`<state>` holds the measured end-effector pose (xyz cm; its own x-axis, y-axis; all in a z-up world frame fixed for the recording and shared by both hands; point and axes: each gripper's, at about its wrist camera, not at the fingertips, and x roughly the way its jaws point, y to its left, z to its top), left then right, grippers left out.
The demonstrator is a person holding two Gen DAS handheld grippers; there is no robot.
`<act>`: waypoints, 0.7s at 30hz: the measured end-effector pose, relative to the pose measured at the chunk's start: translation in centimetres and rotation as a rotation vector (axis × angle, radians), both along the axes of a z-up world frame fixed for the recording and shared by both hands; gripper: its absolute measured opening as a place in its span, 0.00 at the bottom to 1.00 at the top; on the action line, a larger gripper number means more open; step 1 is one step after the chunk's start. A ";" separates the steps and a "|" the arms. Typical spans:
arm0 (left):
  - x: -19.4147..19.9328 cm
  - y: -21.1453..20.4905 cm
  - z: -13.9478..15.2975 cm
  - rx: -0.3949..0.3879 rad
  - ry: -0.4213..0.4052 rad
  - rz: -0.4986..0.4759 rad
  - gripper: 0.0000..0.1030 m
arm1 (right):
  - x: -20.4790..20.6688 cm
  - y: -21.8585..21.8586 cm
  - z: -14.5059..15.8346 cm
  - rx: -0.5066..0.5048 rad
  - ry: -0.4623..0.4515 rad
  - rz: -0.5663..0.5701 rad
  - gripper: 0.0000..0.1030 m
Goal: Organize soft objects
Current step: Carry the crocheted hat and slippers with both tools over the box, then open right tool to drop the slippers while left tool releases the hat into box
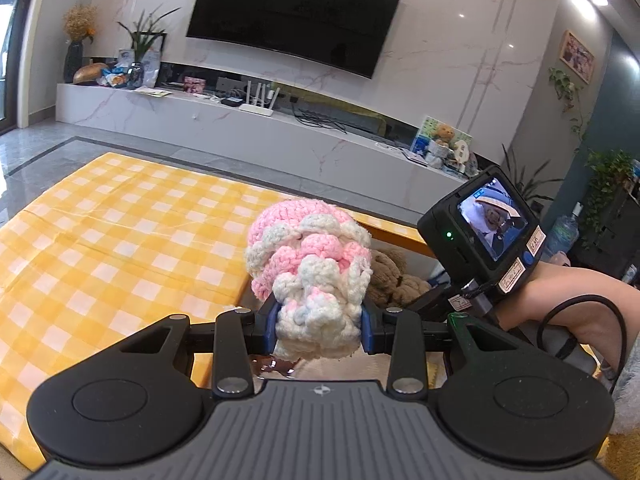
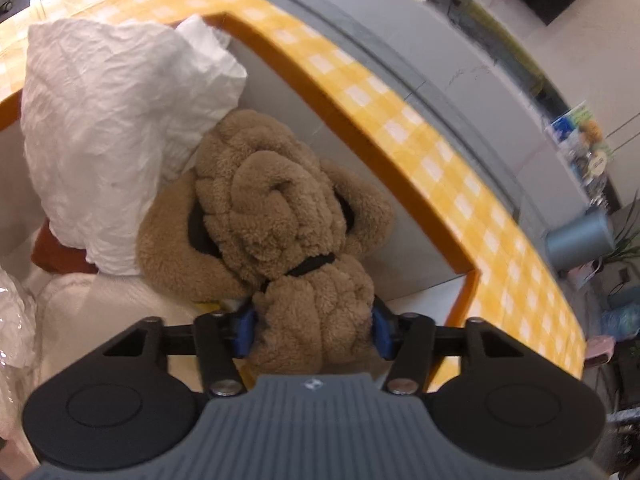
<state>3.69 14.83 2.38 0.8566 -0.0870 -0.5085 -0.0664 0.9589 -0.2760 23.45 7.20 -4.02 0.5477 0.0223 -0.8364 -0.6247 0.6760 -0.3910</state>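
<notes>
My left gripper [image 1: 319, 326] is shut on a pink and white crocheted soft toy [image 1: 310, 264], held up above the edge of the yellow checked table [image 1: 100, 240]. My right gripper [image 2: 314, 330] is shut on a brown fluffy plush toy [image 2: 276, 208] with black trim, which hangs over a white box or recess beside the table. The same brown plush [image 1: 390, 276] shows behind the crocheted toy in the left wrist view, next to the right gripper's camera body [image 1: 486, 224].
A crumpled white soft bundle [image 2: 108, 128] leans in the recess left of the plush, with a rust-coloured item [image 2: 60, 256] under it and clear plastic [image 2: 16, 320] at far left. The yellow checked cloth [image 2: 440, 168] borders the recess. A marble TV bench [image 1: 260, 128] stands beyond.
</notes>
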 end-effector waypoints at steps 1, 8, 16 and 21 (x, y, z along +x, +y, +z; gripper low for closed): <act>0.0 0.0 0.0 -0.006 0.000 -0.006 0.41 | -0.4 -0.1 0.1 -0.009 -0.023 0.022 0.63; 0.2 -0.8 0.2 -0.014 0.004 -0.077 0.41 | -2.9 -2.4 3.5 0.071 -0.113 0.096 0.90; 1.4 -2.2 -0.8 -0.050 0.050 -0.173 0.41 | -6.2 -6.8 9.7 0.256 -0.206 0.022 0.97; 2.5 -3.3 -2.2 -0.063 0.127 -0.218 0.41 | -7.0 -8.1 10.1 0.293 -0.193 -0.031 0.97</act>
<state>6.24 11.49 0.15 0.7439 -0.2979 -0.5983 0.1024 0.9354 -0.3384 16.47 -0.91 6.09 0.6989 0.2276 -0.6780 -0.5360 0.7943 -0.2860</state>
